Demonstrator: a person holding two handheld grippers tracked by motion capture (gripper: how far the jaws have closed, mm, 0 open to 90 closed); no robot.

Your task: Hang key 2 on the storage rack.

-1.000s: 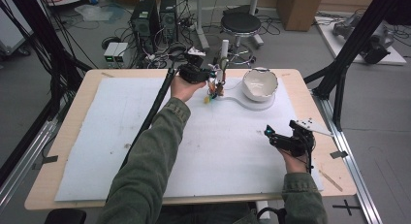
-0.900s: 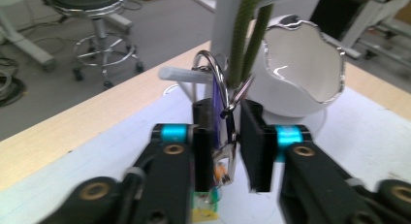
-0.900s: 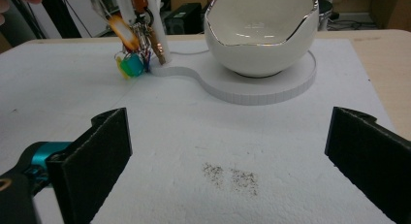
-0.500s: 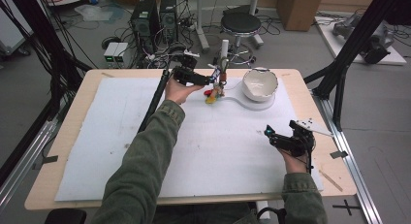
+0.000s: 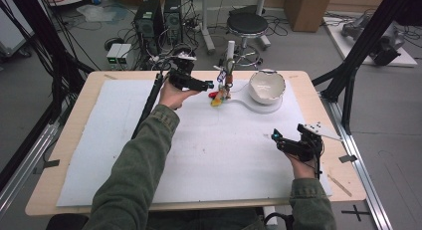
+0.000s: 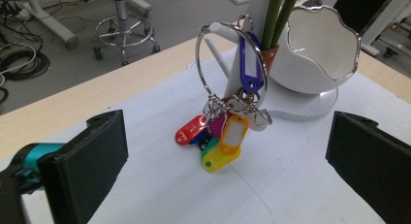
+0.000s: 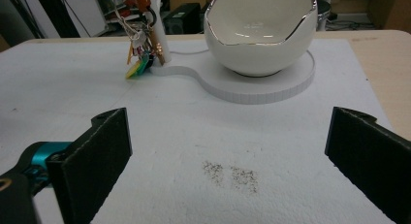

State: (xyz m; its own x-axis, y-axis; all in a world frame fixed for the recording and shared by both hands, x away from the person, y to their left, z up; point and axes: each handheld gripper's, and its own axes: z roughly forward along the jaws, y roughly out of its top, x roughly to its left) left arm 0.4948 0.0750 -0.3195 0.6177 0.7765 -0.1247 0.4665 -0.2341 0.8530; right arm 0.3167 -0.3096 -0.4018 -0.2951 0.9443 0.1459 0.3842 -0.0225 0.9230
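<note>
White mat [image 5: 199, 160], key ring [image 6: 231, 83], open left tool [image 6: 228, 161]

One key ring [image 6: 231, 64], one bowl [image 5: 266, 86]

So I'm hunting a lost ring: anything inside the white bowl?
The bowl looks empty as far as its inner wall shows; the near rim hides its bottom. The keys hang outside, on the stand.

— Any writing on the key tags [image 6: 220, 139] hanging by the white bowl [image 6: 317, 49]?

— None that can be read. The paper window of the blue tag [image 6: 252, 64] is blank, and so is the one on the orange tag [image 6: 233, 133].

— Anything on the bowl itself?

— No lettering, no brand, no number.
</note>
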